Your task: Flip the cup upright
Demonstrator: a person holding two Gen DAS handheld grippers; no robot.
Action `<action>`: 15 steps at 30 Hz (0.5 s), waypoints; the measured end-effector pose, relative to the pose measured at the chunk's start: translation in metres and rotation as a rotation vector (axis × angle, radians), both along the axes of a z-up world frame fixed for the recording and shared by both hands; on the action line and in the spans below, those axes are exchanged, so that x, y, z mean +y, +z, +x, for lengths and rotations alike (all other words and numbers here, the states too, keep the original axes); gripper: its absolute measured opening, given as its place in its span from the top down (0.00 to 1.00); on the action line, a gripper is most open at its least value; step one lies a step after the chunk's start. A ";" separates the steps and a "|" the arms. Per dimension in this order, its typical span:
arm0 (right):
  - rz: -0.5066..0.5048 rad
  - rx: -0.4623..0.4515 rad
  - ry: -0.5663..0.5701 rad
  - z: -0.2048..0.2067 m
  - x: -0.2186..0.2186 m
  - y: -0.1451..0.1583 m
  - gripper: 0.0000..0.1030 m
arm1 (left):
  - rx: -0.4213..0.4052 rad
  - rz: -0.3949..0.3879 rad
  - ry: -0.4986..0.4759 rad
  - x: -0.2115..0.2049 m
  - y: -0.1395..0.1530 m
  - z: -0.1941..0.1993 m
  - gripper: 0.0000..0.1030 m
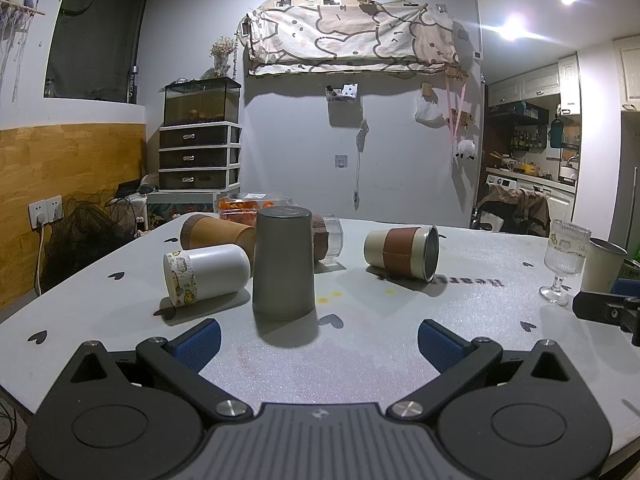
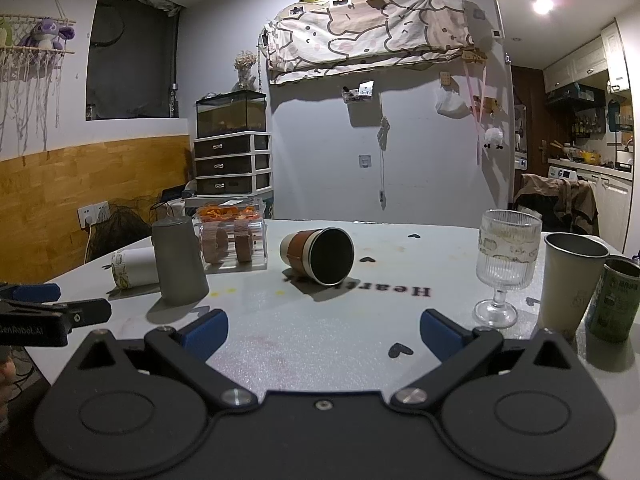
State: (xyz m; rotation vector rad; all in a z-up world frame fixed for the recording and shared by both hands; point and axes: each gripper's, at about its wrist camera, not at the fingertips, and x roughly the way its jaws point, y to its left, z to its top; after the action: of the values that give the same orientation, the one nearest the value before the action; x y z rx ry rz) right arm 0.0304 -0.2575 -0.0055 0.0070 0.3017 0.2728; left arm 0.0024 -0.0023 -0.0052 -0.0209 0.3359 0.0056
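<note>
The left gripper (image 1: 319, 336) hovers low over the table (image 1: 460, 312) with its blue-padded fingers (image 1: 199, 338) spread wide and nothing between them; the right gripper (image 2: 323, 330) is likewise wide open and empty, its fingers (image 2: 440, 330) apart over bare tabletop. Just ahead of the left gripper a grey cup (image 1: 282, 262) stands mouth down; beside it on the left a white cup (image 1: 206, 274) with a patterned band lies on its side, and behind that a brown cup (image 1: 216, 234) also lies flat. To the right, well apart from the grey one, a cream cup with a brown sleeve (image 1: 401, 252) lies on its side, its dark mouth turned toward the right gripper (image 2: 317, 255). Near the right edge a ribbed stemmed glass (image 2: 505, 266) stands upright; just beside it stand a pale tumbler (image 2: 570, 282) and a green can (image 2: 614, 300); a clear box (image 2: 234, 240) sits behind the grey cup.
</note>
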 end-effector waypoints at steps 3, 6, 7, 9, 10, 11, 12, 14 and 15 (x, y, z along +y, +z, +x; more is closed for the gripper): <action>0.002 0.000 0.000 0.000 0.000 0.000 0.00 | 0.000 0.001 -0.002 0.000 0.000 0.000 0.00; 0.002 0.002 0.002 0.000 0.000 0.000 0.00 | 0.000 0.001 -0.002 0.002 -0.001 0.001 0.00; 0.001 0.002 0.003 0.001 -0.003 0.001 0.00 | 0.000 0.001 -0.001 0.002 -0.001 0.001 0.00; -0.001 0.001 0.006 0.001 -0.002 0.001 0.00 | 0.000 0.000 0.000 0.002 -0.002 0.002 0.00; -0.002 0.000 0.006 -0.001 0.000 0.000 0.00 | -0.001 0.000 0.001 0.002 -0.003 0.003 0.00; -0.002 0.000 0.006 0.000 0.000 0.000 0.00 | -0.001 -0.001 0.001 0.002 -0.004 0.003 0.00; -0.002 -0.001 0.005 -0.001 0.000 0.000 0.00 | 0.001 0.001 0.000 0.001 -0.003 0.003 0.00; -0.001 0.000 0.004 -0.001 0.000 0.000 0.00 | 0.001 0.001 -0.001 0.001 -0.003 0.003 0.00; 0.001 0.001 0.002 -0.001 0.000 0.000 0.00 | 0.001 0.001 -0.002 0.001 -0.004 0.003 0.00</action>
State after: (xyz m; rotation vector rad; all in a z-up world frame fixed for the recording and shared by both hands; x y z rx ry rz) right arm 0.0296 -0.2574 -0.0060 0.0076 0.3028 0.2750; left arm 0.0056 -0.0012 -0.0091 -0.0193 0.3372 0.0039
